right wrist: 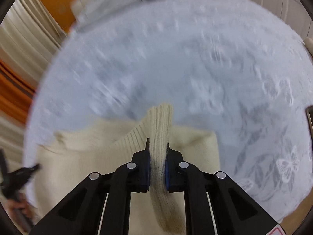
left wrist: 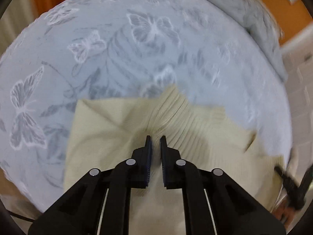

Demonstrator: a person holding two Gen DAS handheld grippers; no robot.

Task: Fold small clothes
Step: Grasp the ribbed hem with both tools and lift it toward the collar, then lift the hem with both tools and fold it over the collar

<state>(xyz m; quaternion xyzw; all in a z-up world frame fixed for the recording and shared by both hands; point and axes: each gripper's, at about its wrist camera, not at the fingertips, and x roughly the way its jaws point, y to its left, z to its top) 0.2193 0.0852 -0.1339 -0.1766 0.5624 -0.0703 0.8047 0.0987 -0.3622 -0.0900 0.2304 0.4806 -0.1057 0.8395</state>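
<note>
We have the cream knit garment [left wrist: 121, 137] spread on the butterfly-print bedspread [left wrist: 137, 39] — our right gripper [right wrist: 157, 144] is clamped on a ribbed fold of it, the knit bunched between the pads. Our left gripper [left wrist: 155, 140] is nearly closed over the ribbing; whether it pinches cloth we cannot tell.

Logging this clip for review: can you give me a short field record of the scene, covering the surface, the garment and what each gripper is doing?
surface: pale blue bedspread with butterfly print
garment: cream knit garment lying on the bedspread, ribbed band raised
left gripper: nearly closed over the ribbed band; a narrow gap shows between the pads, grip unclear
right gripper: shut on a bunched ribbed strip of the garment
background: grey pillow at the far edge, orange wall
image quality: motion blur in both views
</note>
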